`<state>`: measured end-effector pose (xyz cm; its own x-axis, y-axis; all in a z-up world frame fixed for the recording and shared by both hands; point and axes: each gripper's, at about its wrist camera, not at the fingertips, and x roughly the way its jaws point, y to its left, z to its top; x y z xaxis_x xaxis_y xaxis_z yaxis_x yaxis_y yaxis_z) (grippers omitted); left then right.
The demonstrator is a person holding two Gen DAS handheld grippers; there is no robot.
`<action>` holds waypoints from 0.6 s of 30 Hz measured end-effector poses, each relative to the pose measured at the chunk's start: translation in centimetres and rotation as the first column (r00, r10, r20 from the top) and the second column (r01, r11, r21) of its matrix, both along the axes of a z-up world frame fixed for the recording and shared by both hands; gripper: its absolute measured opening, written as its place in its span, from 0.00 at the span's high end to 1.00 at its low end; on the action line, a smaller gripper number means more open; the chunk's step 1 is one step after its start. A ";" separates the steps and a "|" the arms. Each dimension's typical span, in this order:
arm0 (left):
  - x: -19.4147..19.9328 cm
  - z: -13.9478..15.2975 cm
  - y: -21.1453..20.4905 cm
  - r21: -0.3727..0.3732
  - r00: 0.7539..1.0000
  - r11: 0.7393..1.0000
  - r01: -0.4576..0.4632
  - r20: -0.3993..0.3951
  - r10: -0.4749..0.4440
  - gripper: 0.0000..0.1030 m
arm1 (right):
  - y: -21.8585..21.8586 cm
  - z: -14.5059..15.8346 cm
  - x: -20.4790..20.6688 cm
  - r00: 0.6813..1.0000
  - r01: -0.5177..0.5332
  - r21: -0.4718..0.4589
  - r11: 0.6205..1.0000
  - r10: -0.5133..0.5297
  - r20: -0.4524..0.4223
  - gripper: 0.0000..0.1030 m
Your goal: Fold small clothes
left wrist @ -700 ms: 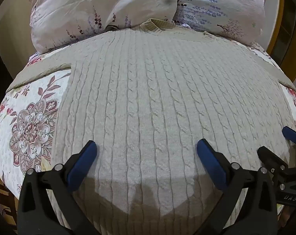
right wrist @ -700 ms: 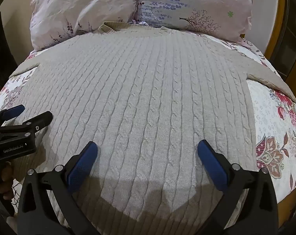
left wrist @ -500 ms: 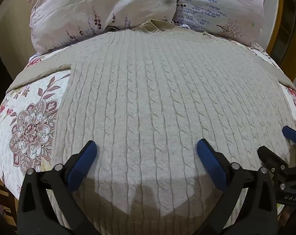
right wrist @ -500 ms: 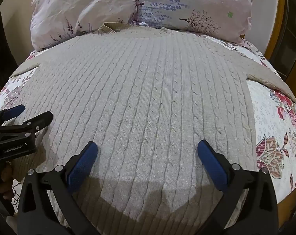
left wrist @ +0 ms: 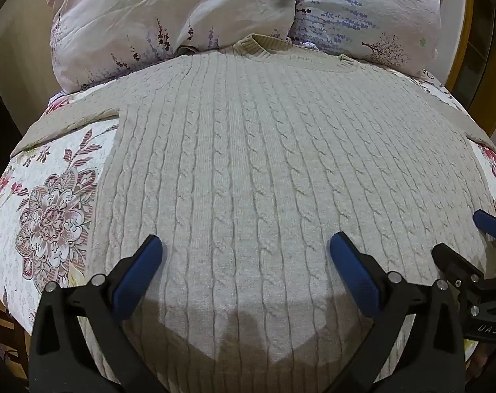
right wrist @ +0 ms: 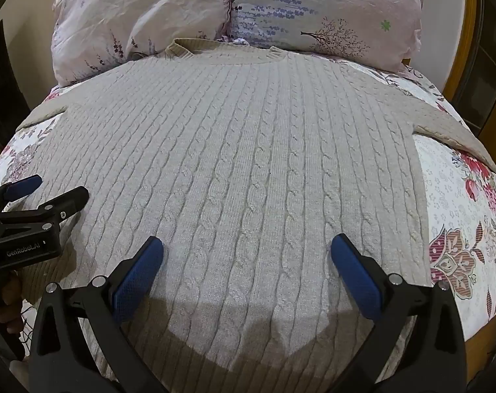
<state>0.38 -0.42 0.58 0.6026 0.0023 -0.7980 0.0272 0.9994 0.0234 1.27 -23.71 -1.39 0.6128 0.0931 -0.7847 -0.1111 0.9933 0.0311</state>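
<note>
A beige cable-knit sweater (left wrist: 248,163) lies flat and spread out on the bed, collar toward the pillows, sleeves out to both sides. It also fills the right wrist view (right wrist: 248,163). My left gripper (left wrist: 244,255) is open and empty, hovering above the sweater's lower left part. My right gripper (right wrist: 246,257) is open and empty above the lower right part. Each gripper shows at the edge of the other's view: the right one in the left wrist view (left wrist: 464,245), the left one in the right wrist view (right wrist: 48,190).
The bed has a floral quilt (left wrist: 51,216), also seen in the right wrist view (right wrist: 461,229). Two floral pillows (left wrist: 169,16) (left wrist: 372,13) lie at the head. A wooden bed frame (right wrist: 461,52) runs along the right side.
</note>
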 end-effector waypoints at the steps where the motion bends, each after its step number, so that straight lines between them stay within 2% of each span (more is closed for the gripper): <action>1: 0.0 0.0 0.0 0.000 1.000 1.000 0.000 0.000 0.000 0.02 | 0.0 0.0 0.0 1.000 0.000 0.000 1.000 0.000 0.000 0.01; 18: -0.1 -0.1 0.0 0.002 1.000 1.000 0.001 0.004 -0.001 0.02 | 0.0 0.0 0.0 1.000 0.000 0.000 1.000 0.000 0.001 0.01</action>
<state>0.29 -0.41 0.51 0.6061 0.0032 -0.7954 0.0281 0.9993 0.0255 1.25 -23.72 -1.39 0.6138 0.0931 -0.7840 -0.1113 0.9933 0.0309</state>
